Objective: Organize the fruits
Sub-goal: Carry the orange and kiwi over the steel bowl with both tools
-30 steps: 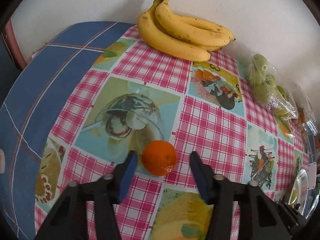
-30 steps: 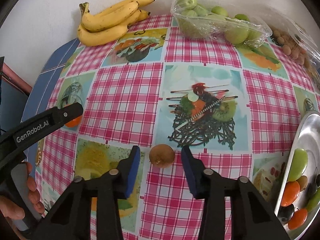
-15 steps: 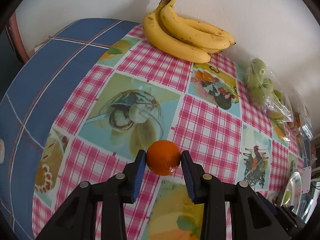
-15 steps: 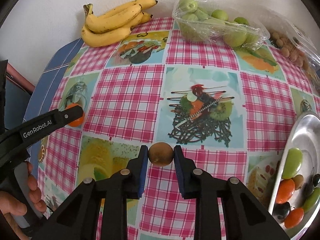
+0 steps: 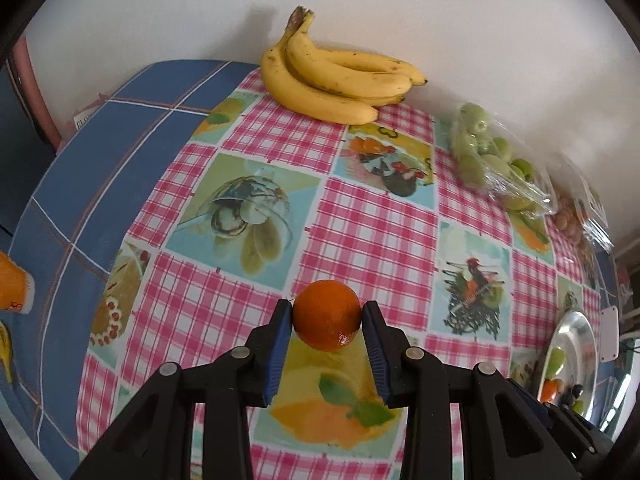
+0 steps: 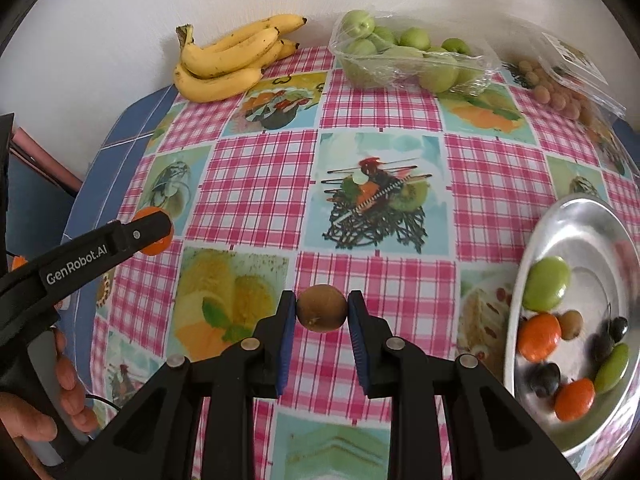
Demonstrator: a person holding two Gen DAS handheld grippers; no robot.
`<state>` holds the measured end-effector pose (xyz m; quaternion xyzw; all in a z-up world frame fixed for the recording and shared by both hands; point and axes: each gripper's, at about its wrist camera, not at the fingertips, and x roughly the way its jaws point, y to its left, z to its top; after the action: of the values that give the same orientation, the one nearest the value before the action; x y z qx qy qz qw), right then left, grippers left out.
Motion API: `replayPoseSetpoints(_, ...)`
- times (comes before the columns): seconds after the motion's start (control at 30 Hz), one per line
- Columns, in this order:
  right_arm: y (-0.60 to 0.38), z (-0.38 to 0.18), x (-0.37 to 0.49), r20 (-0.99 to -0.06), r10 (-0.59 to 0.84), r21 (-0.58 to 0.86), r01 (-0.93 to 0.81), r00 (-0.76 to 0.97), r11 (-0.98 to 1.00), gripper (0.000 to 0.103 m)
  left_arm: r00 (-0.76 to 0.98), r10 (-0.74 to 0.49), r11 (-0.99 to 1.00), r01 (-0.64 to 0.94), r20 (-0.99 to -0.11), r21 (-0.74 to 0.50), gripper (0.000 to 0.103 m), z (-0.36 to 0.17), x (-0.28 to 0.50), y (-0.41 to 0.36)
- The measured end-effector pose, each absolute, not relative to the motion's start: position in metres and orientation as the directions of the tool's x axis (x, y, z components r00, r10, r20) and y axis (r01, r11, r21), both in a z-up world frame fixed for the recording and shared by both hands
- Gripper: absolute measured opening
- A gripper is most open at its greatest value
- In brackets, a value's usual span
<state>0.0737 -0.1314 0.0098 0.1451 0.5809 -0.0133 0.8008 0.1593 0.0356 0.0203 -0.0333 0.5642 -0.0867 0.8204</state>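
A: Right wrist view, nearest item: your right gripper (image 6: 322, 314), fingers clenched on a kiwi (image 6: 321, 309), its long axis lying across from finger to finger, clear of the desk (image 6: 260, 184).

B: Next entry?

A: One steel plate (image 6: 538, 240), low to the right of that kiwi and near it. Contents: green, orange and dark fruits. Judged the drop point; your right hand is the nearer one.

B: And the left?

A: Left wrist view: your left gripper (image 5: 326, 320), fingers grasping an orange (image 5: 327, 315), also lifted off the cloth. From there the plate (image 5: 576, 322) sits well off to the right, past the other gripper, so that fruit has the longer carry.

B: Far row?

A: Against the wall: one bunch of bananas (image 6: 232, 60), one bag of green fruit (image 6: 408, 58), one pack of small brown fruit (image 6: 560, 92). Untouched.
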Motion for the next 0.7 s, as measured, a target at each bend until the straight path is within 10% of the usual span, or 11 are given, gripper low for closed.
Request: replayPoseSetpoints(0.7,-0.157,0.036,0.011,-0.917,0.163,0.247,0.198,0.365,0.948,0.027,0.360,-0.159,0.983,0.145,-0.919,-0.113,0.039,0.040,0.092,-0.005)
